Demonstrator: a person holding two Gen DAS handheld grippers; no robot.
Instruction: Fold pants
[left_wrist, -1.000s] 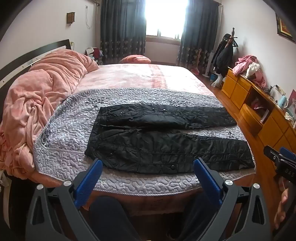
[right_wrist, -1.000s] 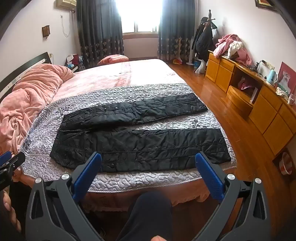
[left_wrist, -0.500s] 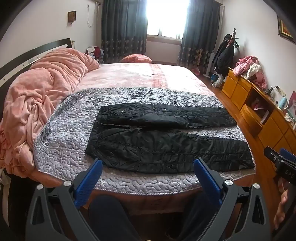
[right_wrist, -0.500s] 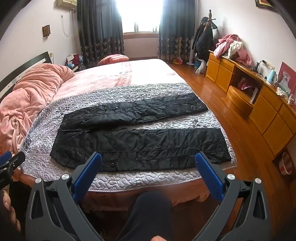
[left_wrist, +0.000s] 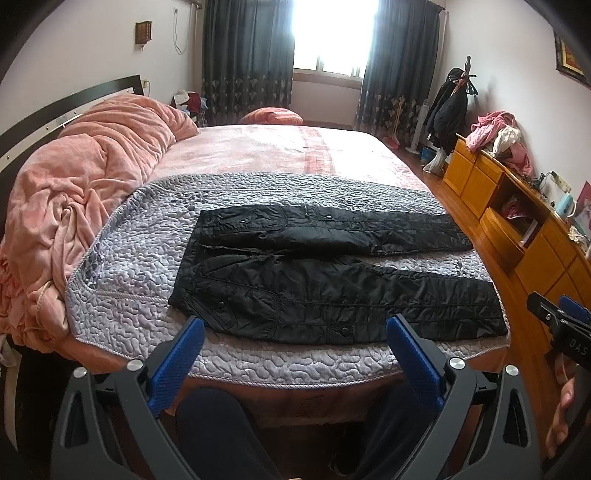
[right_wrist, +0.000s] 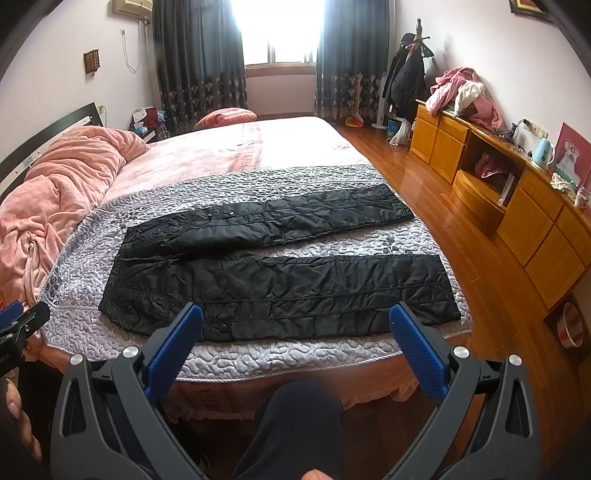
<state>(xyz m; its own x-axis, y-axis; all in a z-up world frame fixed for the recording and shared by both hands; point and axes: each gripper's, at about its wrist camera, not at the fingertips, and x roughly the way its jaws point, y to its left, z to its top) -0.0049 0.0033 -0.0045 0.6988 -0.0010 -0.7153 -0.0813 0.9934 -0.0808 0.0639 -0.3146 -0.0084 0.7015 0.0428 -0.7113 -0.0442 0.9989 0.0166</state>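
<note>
Black quilted pants (left_wrist: 332, 280) lie flat on a grey quilted bedspread (left_wrist: 140, 266), waist to the left, both legs spread apart and running right. They also show in the right wrist view (right_wrist: 280, 273). My left gripper (left_wrist: 295, 332) is open and empty, held above the bed's near edge in front of the pants. My right gripper (right_wrist: 295, 332) is open and empty too, at the same near edge. Each gripper shows at the side of the other's view: the right one (left_wrist: 561, 325), the left one (right_wrist: 18, 325).
A bunched pink blanket (left_wrist: 74, 184) lies on the left of the bed. A wooden dresser (right_wrist: 517, 206) with clothes on it lines the right wall, wood floor (right_wrist: 424, 177) between. The person's dark-trousered knees (right_wrist: 295, 424) are below the grippers.
The left gripper view has shifted slightly; the pants sit a little further right and nearer. The right gripper and the pants have not visibly moved.
</note>
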